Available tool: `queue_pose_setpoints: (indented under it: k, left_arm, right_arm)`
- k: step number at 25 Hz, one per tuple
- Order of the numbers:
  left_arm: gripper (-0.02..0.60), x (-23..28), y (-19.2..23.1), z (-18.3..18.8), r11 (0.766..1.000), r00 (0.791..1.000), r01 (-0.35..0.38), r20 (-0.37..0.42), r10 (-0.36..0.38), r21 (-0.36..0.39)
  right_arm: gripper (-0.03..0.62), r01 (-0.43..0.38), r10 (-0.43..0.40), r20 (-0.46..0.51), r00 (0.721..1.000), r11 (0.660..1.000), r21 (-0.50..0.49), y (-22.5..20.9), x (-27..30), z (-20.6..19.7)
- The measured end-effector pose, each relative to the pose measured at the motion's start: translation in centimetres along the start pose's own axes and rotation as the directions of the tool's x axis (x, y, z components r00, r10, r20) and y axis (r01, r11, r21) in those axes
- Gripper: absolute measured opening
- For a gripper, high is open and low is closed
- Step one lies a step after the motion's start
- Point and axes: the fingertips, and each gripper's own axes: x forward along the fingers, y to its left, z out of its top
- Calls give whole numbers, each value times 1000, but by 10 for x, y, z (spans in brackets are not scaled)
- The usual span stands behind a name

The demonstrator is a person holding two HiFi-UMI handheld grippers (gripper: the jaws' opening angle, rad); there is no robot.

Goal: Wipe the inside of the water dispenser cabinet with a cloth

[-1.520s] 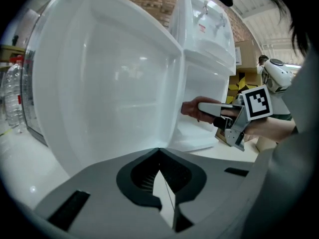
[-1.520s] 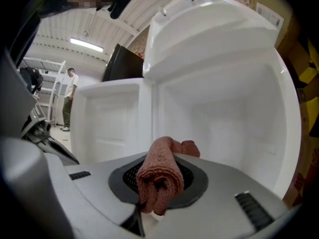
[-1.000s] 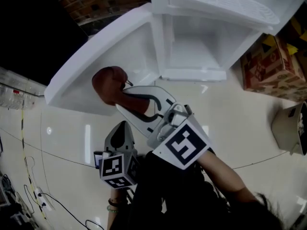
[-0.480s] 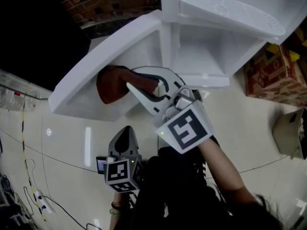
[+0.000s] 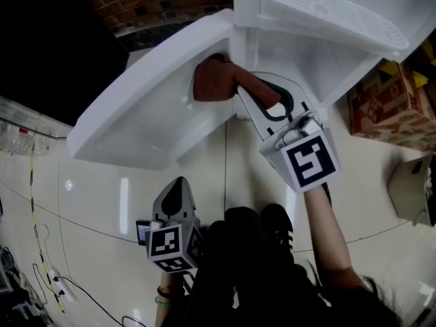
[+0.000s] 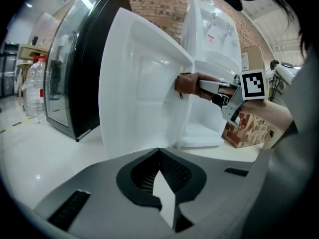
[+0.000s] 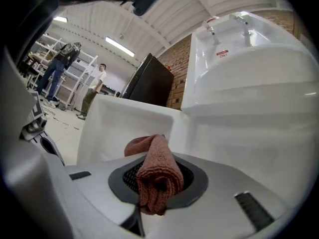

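Observation:
The white water dispenser (image 5: 320, 19) stands with its lower cabinet (image 5: 286, 53) open and the cabinet door (image 5: 150, 94) swung out to the left. My right gripper (image 5: 235, 90) is shut on a reddish-brown cloth (image 5: 211, 80), (image 7: 154, 176), whose bunched end lies against the inner face of the door near the hinge, at the cabinet's left edge. The left gripper view shows that cloth (image 6: 187, 83) at the hinge edge too. My left gripper (image 5: 176, 186) hangs low over the floor, apart from the dispenser, its jaws closed together with nothing between them.
A cardboard box (image 5: 388, 94) stands on the glossy floor right of the dispenser, and a pale container (image 5: 412, 182) sits further right. A black cabinet (image 6: 75, 68) and a water bottle (image 6: 35, 86) are left of the door. Cables (image 5: 41, 264) lie at lower left. Two people (image 7: 79, 78) stand far off.
My right gripper has carried the cloth up and to the right along the door's inner face, from its middle to the hinge edge by the cabinet. The left gripper stayed low.

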Motion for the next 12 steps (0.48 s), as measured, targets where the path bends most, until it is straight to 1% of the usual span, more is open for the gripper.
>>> queue_pose_setpoints:
  k: [2, 4, 6, 8, 10, 12]
  left_arm:
    - [3, 0, -2, -1, 1000, 1000, 5, -4, -5, 0]
    - [3, 1, -5, -4, 1000, 1000, 11, -9, -11, -1]
    - [3, 1, -5, -6, 1000, 1000, 8, -13, -8, -3]
    - [3, 0, -5, -7, 1000, 1000, 2, -13, -2, -6]
    - [3, -3, -3, -8, 1000, 1000, -3, -13, 3, -11]
    - [3, -4, 0, -9, 1000, 1000, -10, -14, 10, -18]
  right_arm:
    - [77, -70, 68, 55, 996, 997, 33, 30, -3, 10]
    - [77, -159, 151, 86, 985, 983, 93, 68, -6, 13]
    - [77, -245, 235, 80, 969, 955, 167, 106, -5, 5]
    - [77, -320, 315, 57, 947, 923, 214, 141, -3, -5]
    - [77, -370, 369, 49, 928, 900, 229, 167, 1, -12]
    - [77, -399, 401, 41, 915, 884, 246, 183, 9, -22]
